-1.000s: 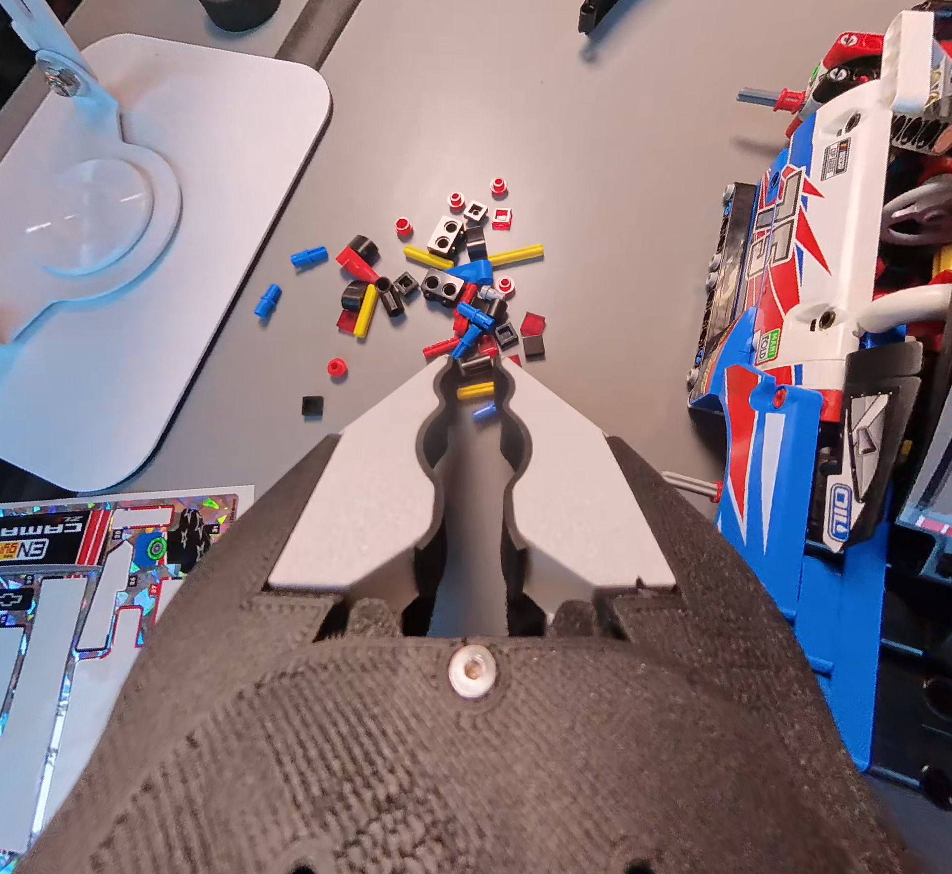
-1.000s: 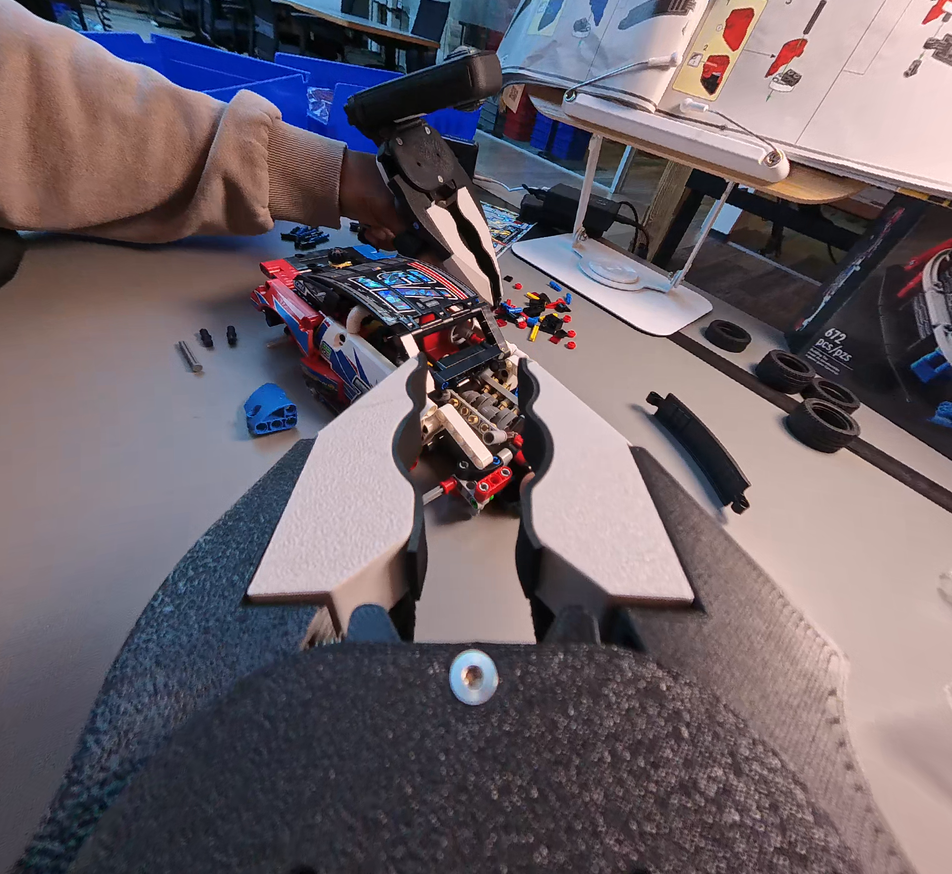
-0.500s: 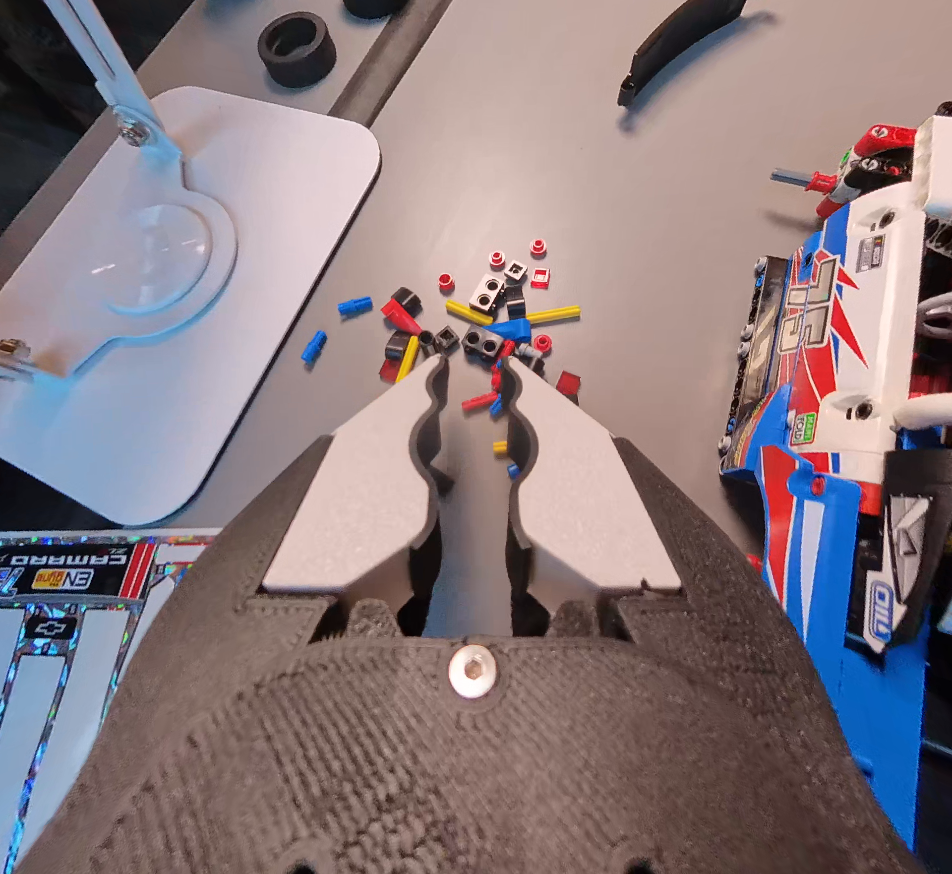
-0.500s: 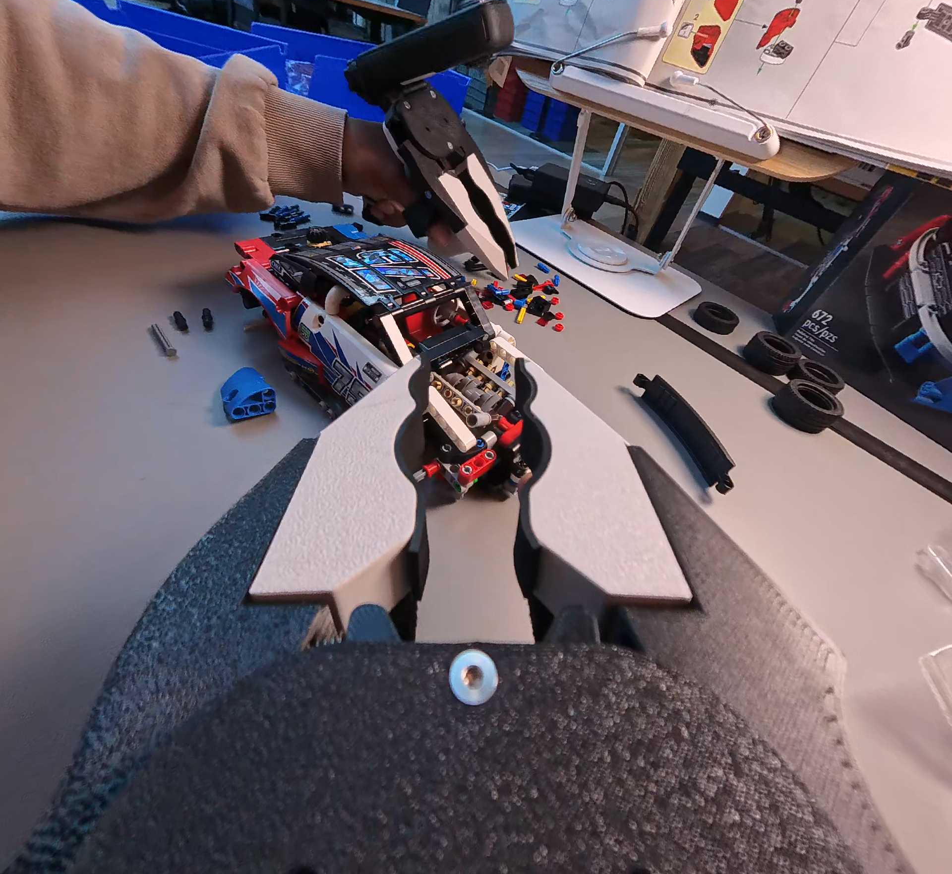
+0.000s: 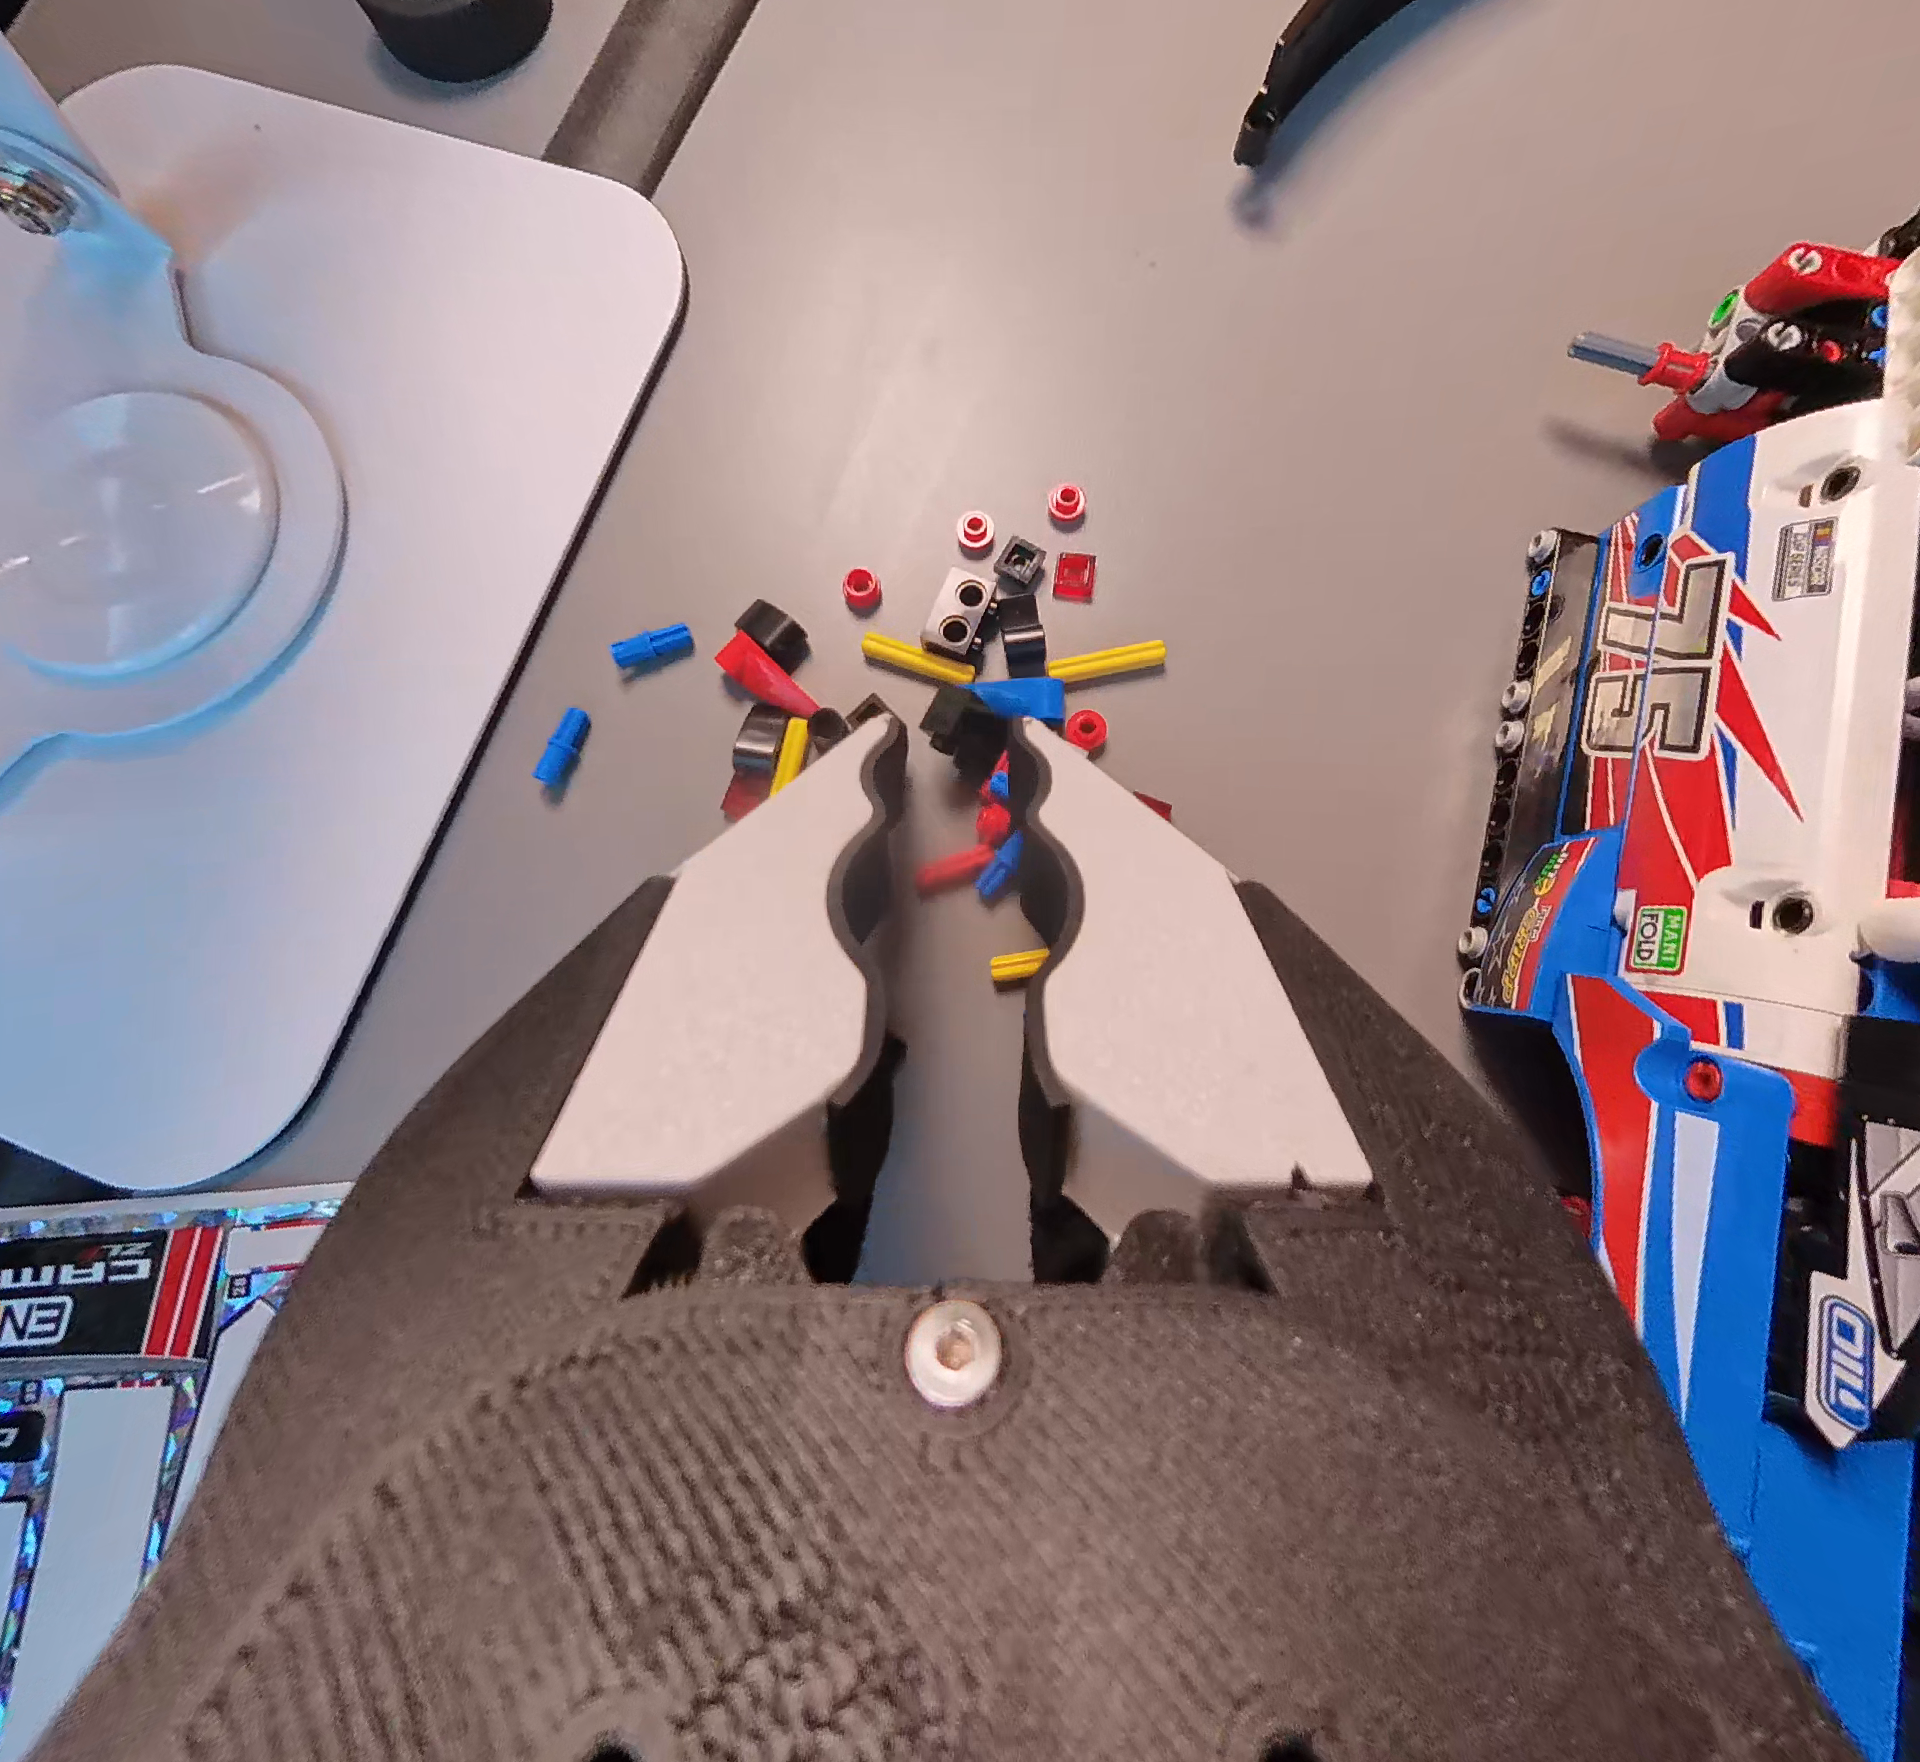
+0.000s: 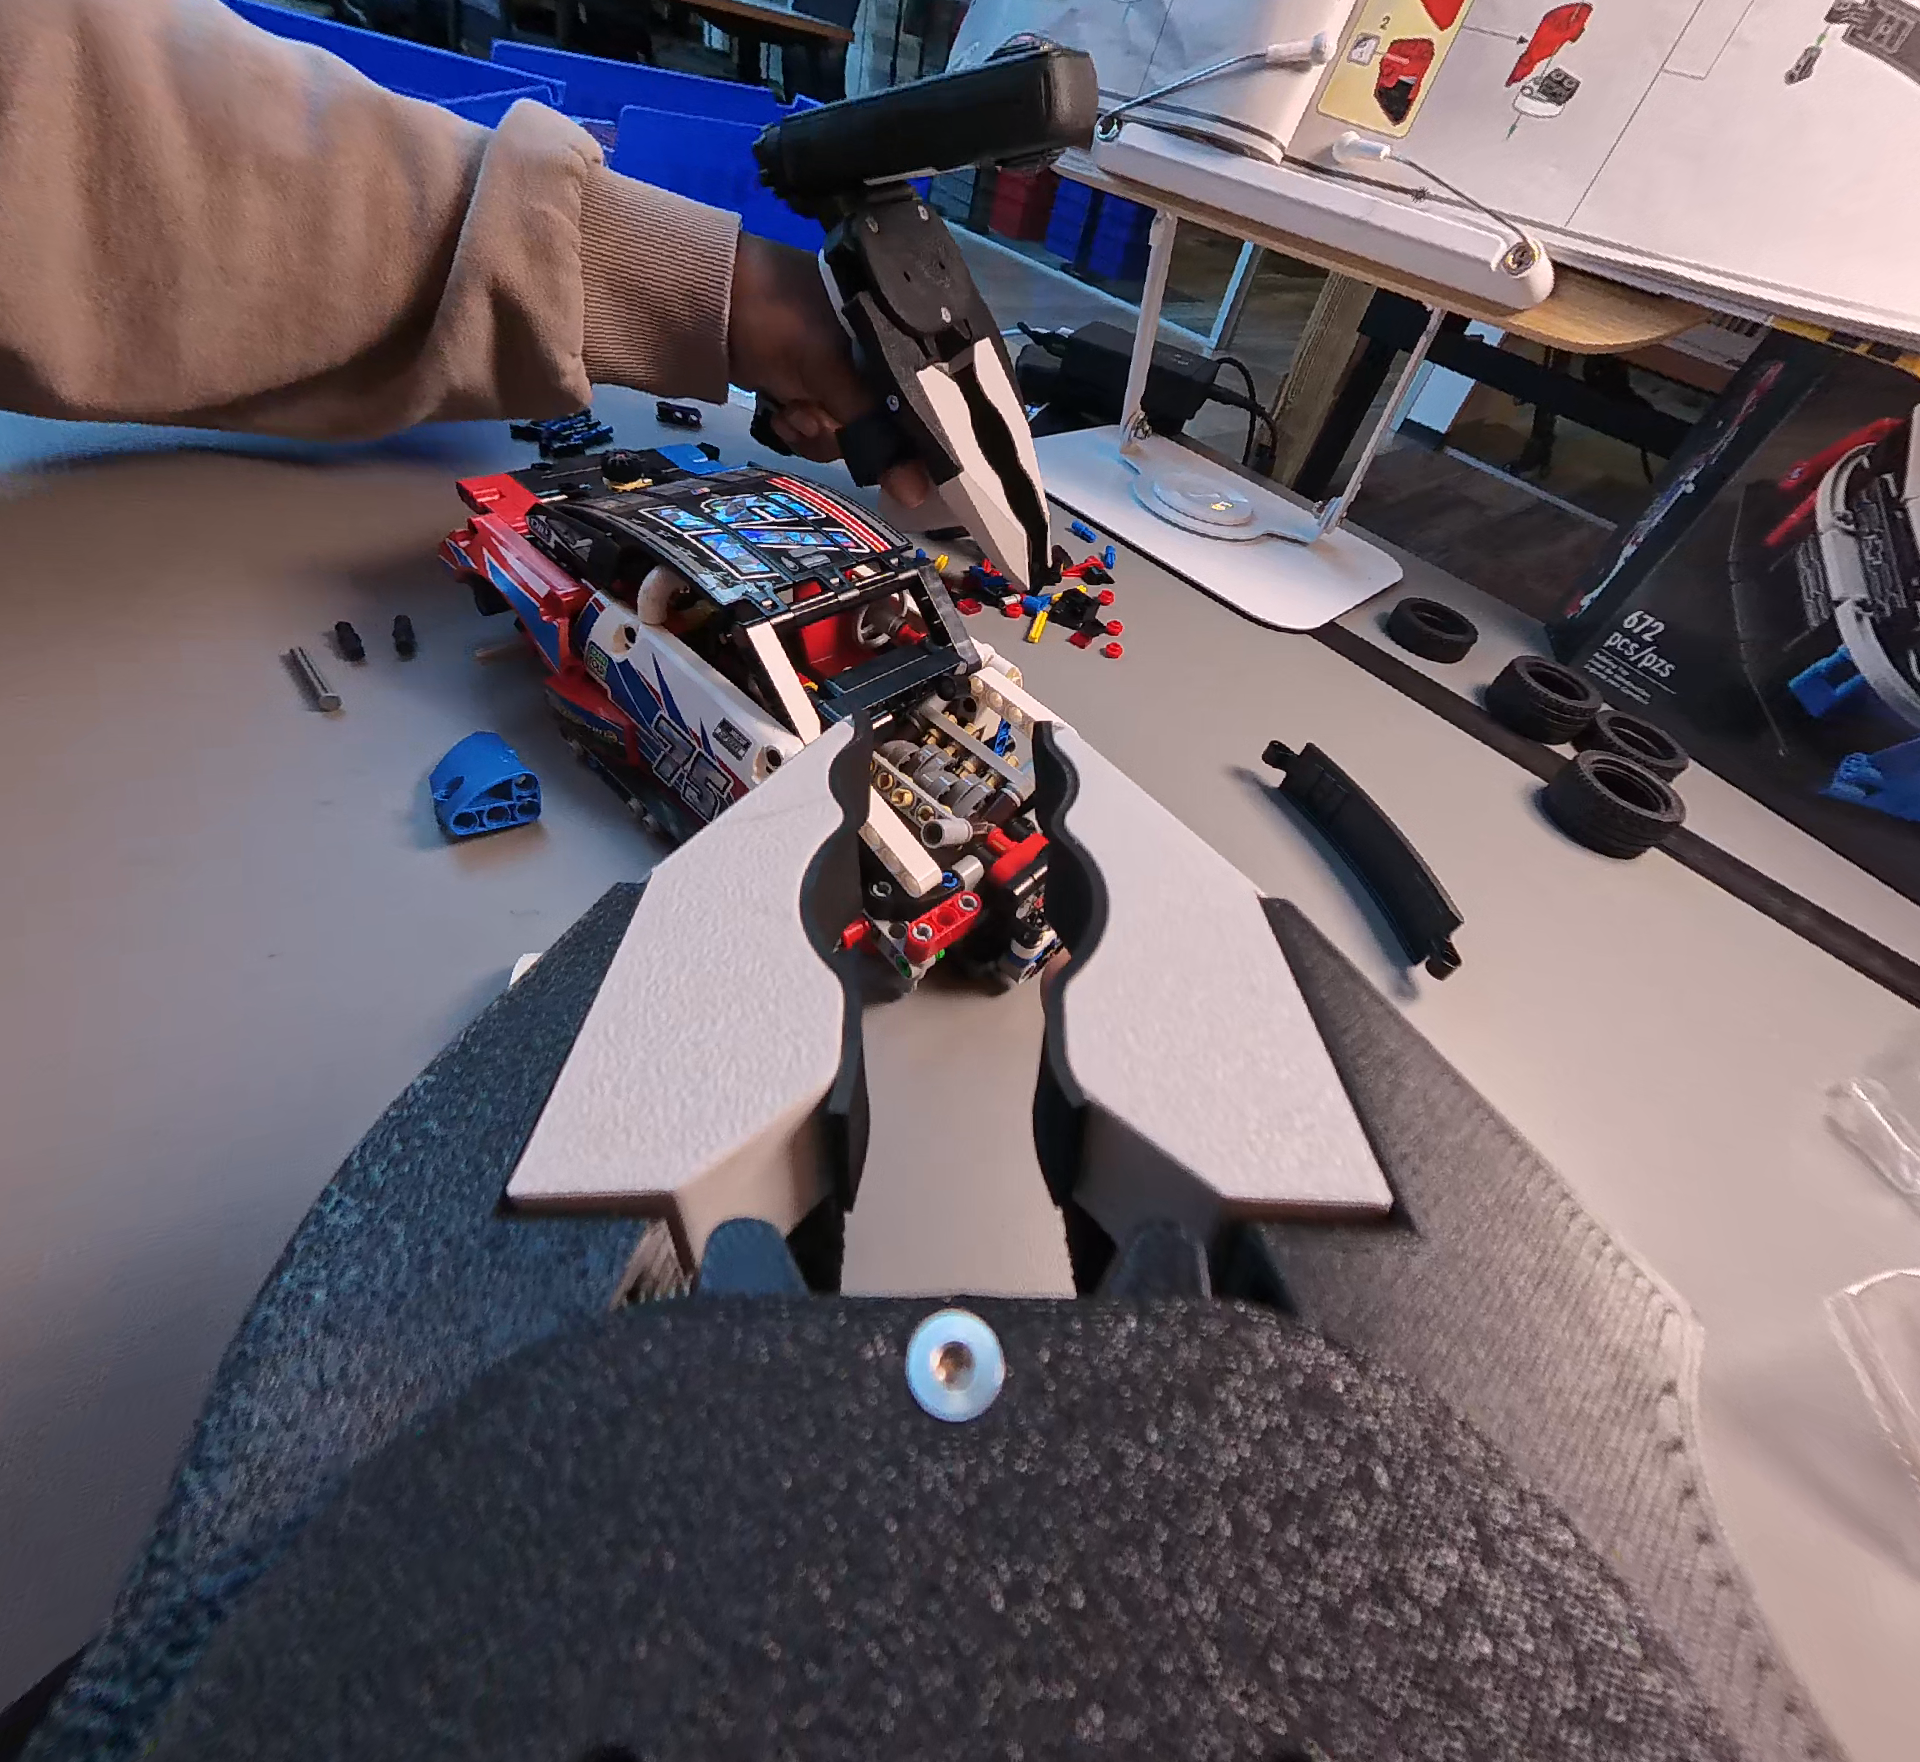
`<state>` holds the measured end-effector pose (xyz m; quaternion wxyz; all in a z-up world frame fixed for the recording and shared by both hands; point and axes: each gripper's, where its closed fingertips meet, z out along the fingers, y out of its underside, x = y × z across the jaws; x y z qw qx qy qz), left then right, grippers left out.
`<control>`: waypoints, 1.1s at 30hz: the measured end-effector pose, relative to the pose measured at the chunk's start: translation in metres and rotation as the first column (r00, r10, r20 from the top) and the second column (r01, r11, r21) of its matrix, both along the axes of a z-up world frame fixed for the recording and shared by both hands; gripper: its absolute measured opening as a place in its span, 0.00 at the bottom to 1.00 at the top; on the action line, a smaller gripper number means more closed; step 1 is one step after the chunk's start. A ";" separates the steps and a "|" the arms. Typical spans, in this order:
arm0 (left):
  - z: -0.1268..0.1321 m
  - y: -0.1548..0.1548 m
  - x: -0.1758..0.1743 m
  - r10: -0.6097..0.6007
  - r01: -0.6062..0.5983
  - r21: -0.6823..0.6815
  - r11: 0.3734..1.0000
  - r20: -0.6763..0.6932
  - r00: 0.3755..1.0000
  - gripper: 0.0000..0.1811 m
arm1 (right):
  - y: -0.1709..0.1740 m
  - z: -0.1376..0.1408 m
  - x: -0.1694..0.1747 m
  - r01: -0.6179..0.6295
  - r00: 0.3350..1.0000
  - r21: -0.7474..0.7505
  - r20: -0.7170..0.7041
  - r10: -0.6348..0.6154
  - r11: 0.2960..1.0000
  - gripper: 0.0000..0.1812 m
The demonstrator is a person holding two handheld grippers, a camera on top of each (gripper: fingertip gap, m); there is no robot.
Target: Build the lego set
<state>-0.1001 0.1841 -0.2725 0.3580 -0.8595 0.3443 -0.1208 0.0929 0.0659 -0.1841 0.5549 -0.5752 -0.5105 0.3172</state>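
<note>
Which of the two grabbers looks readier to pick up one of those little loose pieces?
Left. The left hand-held gripper is open, tips down in the small loose pieces. The right hand-held gripper hovers open by the car.

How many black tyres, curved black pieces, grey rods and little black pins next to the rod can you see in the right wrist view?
Black tyres: 4
Curved black pieces: 1
Grey rods: 1
Little black pins: 2
Total: 8
</note>
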 end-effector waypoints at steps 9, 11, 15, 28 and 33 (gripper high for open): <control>0.006 0.002 -0.003 0.010 -0.010 0.046 0.999 -0.006 1.000 0.08 | 0.003 0.003 0.004 0.012 1.000 0.007 -0.007 -0.012 1.000 0.15; 0.018 -0.001 -0.004 0.023 -0.024 0.087 0.996 0.020 1.000 0.08 | 0.003 0.004 0.004 0.014 1.000 0.011 -0.010 -0.014 1.000 0.15; 0.059 -0.025 -0.001 0.013 -0.028 0.187 0.982 0.080 0.997 0.08 | 0.002 0.003 0.004 0.010 1.000 0.023 0.001 -0.010 1.000 0.15; 0.053 -0.252 0.112 -0.175 0.203 -0.054 0.978 0.325 0.929 0.08 | -0.038 -0.013 -0.016 -0.158 0.983 0.095 0.105 0.148 0.983 0.14; 0.007 -0.279 0.129 -0.189 0.226 -0.139 0.964 0.234 0.954 0.08 | -0.049 -0.024 -0.023 -0.193 0.974 0.112 0.145 0.176 0.975 0.13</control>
